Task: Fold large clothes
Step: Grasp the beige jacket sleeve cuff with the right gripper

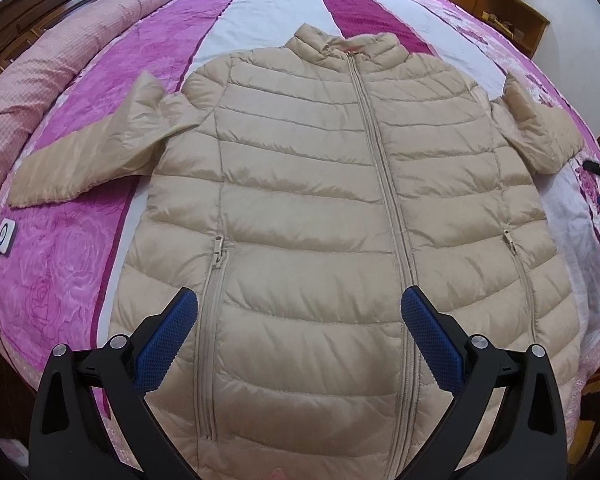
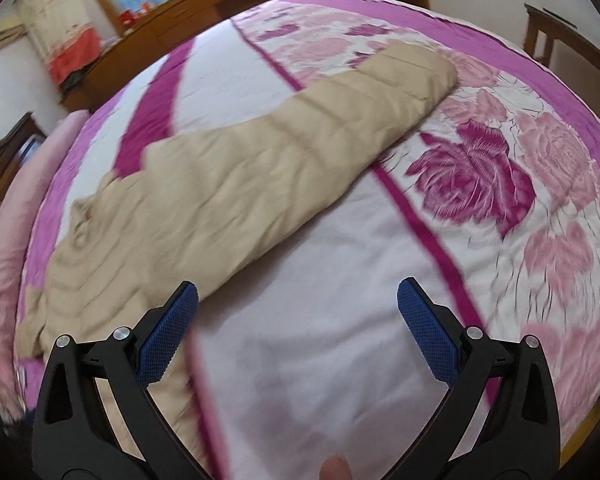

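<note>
Pink floral bed (image 1: 72, 264), beige jacket (image 1: 308, 200) flat, zipped, sleeves out. No fold yet. Left gripper (image 1: 299, 308) and right gripper (image 2: 298, 300) both spread apart, empty.

I can't read any words or numbers here. At the left edge of my left view, a small white device (image 1: 5, 239) shows a round ring mark, but no letters.
</note>
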